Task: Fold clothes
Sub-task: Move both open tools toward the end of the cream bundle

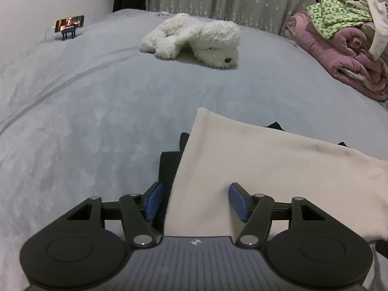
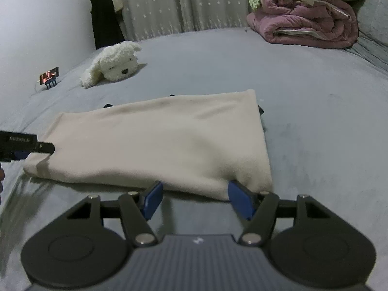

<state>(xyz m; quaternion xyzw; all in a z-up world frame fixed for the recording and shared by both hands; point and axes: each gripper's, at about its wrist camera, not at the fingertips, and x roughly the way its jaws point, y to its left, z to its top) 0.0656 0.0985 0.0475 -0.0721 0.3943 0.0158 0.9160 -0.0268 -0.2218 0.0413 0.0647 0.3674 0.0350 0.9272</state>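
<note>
A cream garment [image 1: 266, 169] [image 2: 157, 140] lies folded flat on the grey bed [image 1: 84, 121] [image 2: 315, 121]. Bits of black fabric [image 1: 167, 169] [image 2: 260, 110] stick out from under its edges. My left gripper [image 1: 196, 194] is open at the garment's left end, with the cream edge running between its blue fingers; its tip also shows in the right wrist view as the left gripper [image 2: 26, 145]. At the garment's near right corner my right gripper [image 2: 196, 194] stands open, its right finger against the cloth's edge.
A white plush dog [image 1: 194, 38] [image 2: 114, 65] lies further back on the bed. A phone on a stand [image 1: 69, 24] [image 2: 49, 75] sits at the far left. A rolled pink quilt [image 1: 351, 55] [image 2: 303, 21] with a green patterned garment [image 1: 334, 17] on top is at the back right.
</note>
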